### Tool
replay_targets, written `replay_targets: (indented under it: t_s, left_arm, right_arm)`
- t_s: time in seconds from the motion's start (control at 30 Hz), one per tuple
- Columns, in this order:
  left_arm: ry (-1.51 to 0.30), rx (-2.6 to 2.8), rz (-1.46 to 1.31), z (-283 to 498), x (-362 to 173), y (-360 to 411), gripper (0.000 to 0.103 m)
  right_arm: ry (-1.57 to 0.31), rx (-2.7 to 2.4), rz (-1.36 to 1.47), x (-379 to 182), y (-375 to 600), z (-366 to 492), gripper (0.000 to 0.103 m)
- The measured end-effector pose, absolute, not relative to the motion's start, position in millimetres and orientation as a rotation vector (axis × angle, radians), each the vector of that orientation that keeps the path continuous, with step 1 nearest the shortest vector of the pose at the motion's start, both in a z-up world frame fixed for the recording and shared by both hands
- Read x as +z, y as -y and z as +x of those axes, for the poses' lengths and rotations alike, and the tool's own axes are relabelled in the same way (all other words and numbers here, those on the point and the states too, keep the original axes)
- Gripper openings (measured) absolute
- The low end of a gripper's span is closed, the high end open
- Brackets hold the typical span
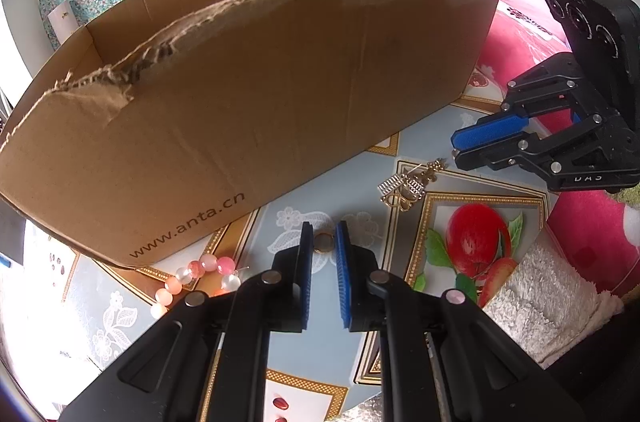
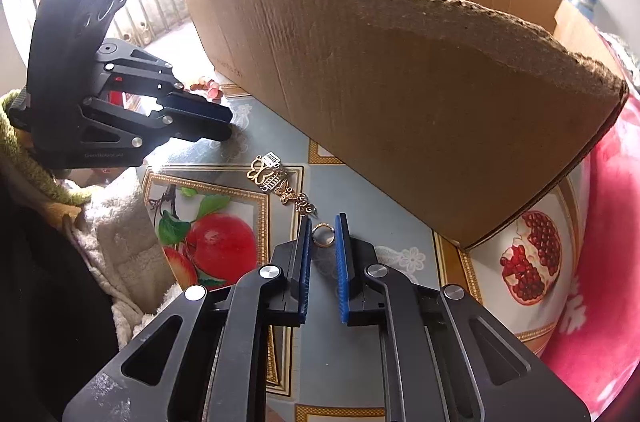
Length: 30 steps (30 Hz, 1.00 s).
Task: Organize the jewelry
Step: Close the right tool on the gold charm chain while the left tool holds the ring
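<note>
Left wrist view: a ring (image 1: 323, 243) lies flat on the cloth (image 1: 352, 178), bracketed by the left gripper (image 1: 325, 226), whose fingers stand narrowly apart on either side of it. I cannot tell whether the pads touch it yet. The right wrist view shows much the same: the other ring (image 2: 323, 235) sits between the parted fingers of the right gripper (image 2: 324, 219). Since the two grippers are well apart, these are probably two separate rings.

Each ring looks like a small, thin metal band. I judge it light, stiff and smooth, so likely to slip or tip up if pinched off-centre. The best hold seems to be square across its outer edges, low against the cloth, with the ribbed blue pads closing gently. The glossy cloth may let it skid.

Just beyond the other ring lies a cluster of gold charms (image 2: 280, 182), butterflies and small comb shapes. They are close enough to snag on the near finger. Pink beads (image 1: 192, 276) lie left of the left gripper, against the foot of the box (image 1: 260, 94). The box's tall, torn wall stands right behind both rings and must be cleared to drop anything inside. A towel (image 1: 540, 302) lies off to the right.
</note>
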<state>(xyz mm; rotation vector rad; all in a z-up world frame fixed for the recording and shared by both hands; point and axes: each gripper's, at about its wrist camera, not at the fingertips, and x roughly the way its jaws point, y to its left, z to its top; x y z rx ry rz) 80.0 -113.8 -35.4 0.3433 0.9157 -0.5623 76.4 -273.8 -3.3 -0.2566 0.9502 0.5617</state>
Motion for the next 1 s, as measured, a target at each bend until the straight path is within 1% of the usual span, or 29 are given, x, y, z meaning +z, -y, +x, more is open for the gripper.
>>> replay_targets:
  t_s: [0.2,0.57,0.6,0.63,0.8,1.0]
  left_arm:
    - [-0.914,-0.563,0.346,80,-35,113,0.011]
    - [-0.872,-0.574,0.336,69,-25,105,0.010]
    - [-0.867,-0.577,0.335,68,-23,104,0.003]
    - [-0.864,-0.581,0.333,66,-21,104,0.002]
    - [-0.837,-0.590,0.322,59,-12,101,0.002]
    - [-0.842,-0.584,0.323,53,-13,96,0.002]
  right_arm:
    - [-0.947,0.539,-0.210,-5,281,79,0.008]
    - [-0.905,0.485,-0.166,11,281,60,0.008]
    - [-0.897,0.481,-0.160,19,284,59,0.008]
    - [-0.888,0.478,-0.153,25,286,57,0.008]
    - [-0.846,0.455,-0.133,39,289,45,0.008]
    - [-0.838,0.432,-0.126,41,294,28,0.008]
